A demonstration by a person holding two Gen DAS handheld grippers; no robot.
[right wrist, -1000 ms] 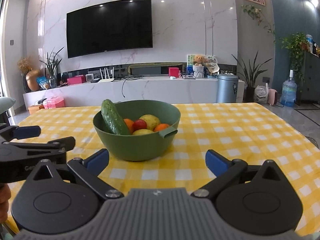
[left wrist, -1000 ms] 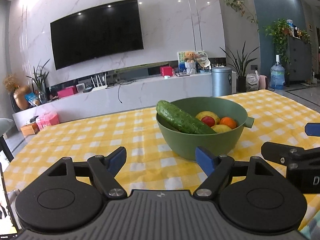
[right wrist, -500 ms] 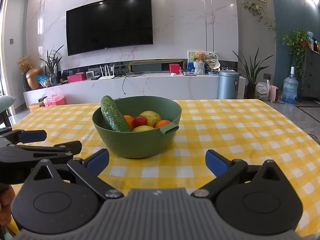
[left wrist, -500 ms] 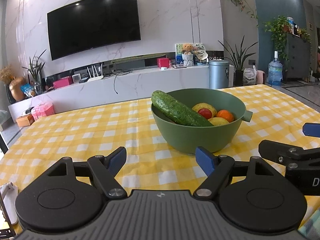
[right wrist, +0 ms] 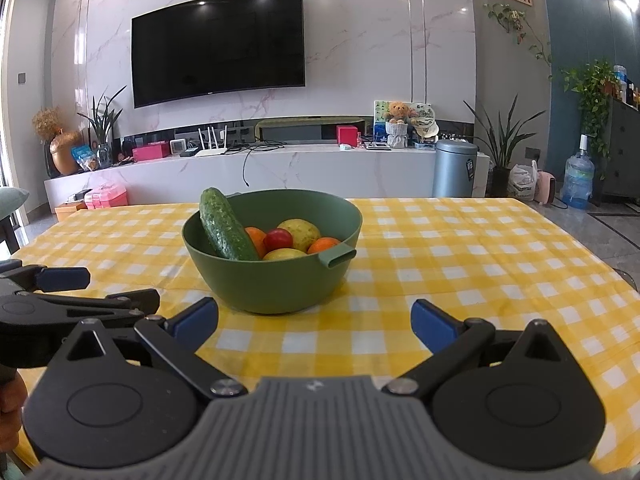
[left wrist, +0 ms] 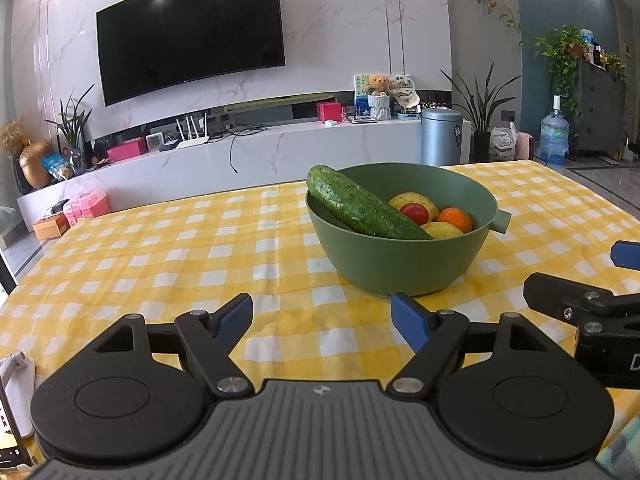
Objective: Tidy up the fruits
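Ahead of my two claws the bowl [right wrist: 272,280] stands on the tabletop [right wrist: 460,264]. In it, the cucumber [right wrist: 224,226] leans on the left rim, fruits [right wrist: 298,234] to its right. My left claw [left wrist: 322,322] sits left of my right claw [right wrist: 314,322].

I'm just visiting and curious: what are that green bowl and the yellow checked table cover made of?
The bowl looks like moulded plastic with a matte finish: even green colour, soft dull sheen, and a spout formed in one piece at its rim. The table cover seems to be woven cloth: a fine ribbed texture shows close up and faint creases run across it. It could be coated; the pictures cannot settle that.
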